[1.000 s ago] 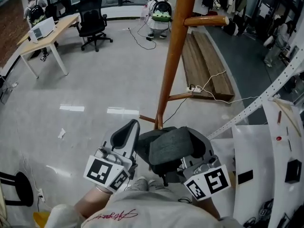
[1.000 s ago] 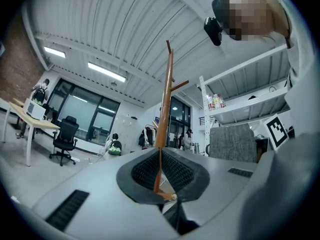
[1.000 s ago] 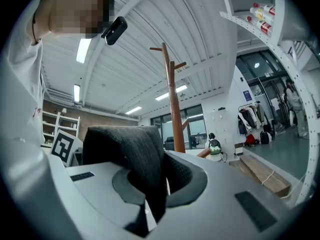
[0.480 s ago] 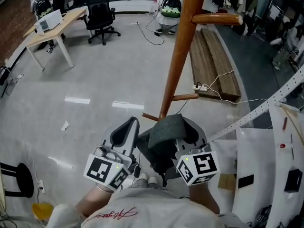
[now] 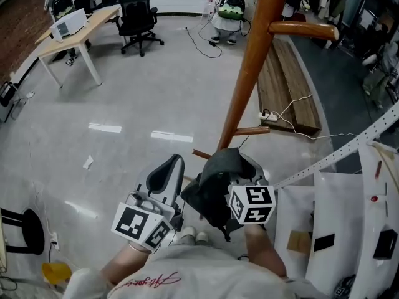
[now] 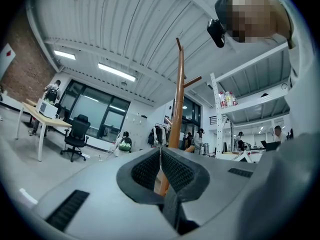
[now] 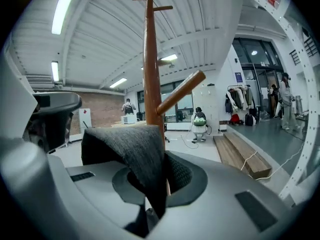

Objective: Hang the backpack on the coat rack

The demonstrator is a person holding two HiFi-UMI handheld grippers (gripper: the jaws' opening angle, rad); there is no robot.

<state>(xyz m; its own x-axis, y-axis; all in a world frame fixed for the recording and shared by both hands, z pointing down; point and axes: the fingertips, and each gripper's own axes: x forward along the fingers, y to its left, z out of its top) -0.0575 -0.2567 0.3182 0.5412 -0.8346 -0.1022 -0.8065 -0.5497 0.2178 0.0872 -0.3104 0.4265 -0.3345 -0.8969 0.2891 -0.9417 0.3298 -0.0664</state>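
Note:
The dark grey backpack [image 5: 215, 185] hangs low in front of me, between my two grippers. My right gripper [image 5: 242, 169] is shut on a fold of the backpack's grey fabric [image 7: 131, 146], which drapes over the right gripper [image 7: 162, 160]. Just left of the bag, my left gripper [image 5: 169, 167] is shut with nothing between its pads, and in its own view the left gripper [image 6: 160, 156] shows its pads meeting. The wooden coat rack [image 5: 252, 73] rises just beyond the bag, with a peg [image 5: 303, 30] sticking out to the right. The coat rack pole [image 7: 152, 74] stands straight ahead of both grippers.
A desk [image 5: 75, 36] and a black office chair [image 5: 140, 17] stand at the far left. Wooden planks [image 5: 290, 86] and a power strip with cables [image 5: 271, 115] lie beyond the rack. White shelving [image 5: 349, 217] fills the right. People stand far back.
My right gripper has carried the backpack left, closer to the left gripper, and the bag's fabric has bunched up. The left gripper has stayed put.

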